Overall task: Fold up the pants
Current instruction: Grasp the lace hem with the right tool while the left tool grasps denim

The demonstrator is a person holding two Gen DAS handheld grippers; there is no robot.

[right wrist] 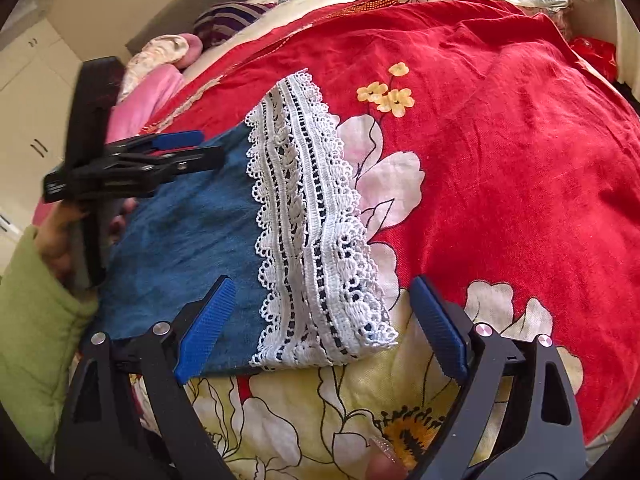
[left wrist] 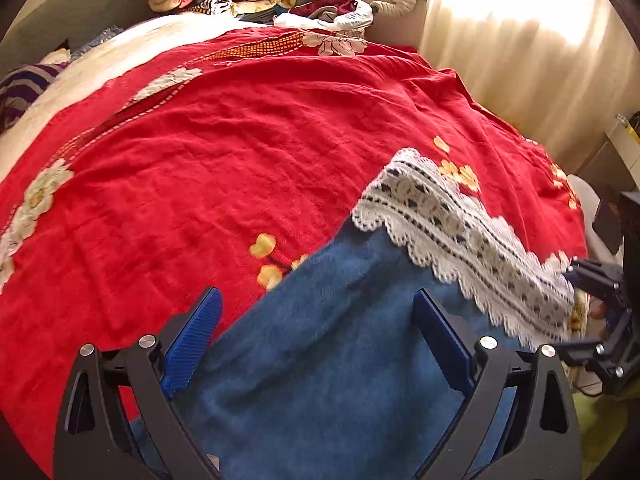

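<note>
Blue pants (right wrist: 180, 240) with white lace hem (right wrist: 316, 240); red floral bedspread (right wrist: 500, 160).

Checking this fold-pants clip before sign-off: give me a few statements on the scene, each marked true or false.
1. The blue pants end in a white lace hem. True.
2. The pants lie on a bare wooden table. False: they lie on a red floral bedspread.
3. The right gripper is open, its fingers astride the lace hem. True.
4. The left gripper is clamped on the lace. False: it is open over blue fabric.
</note>
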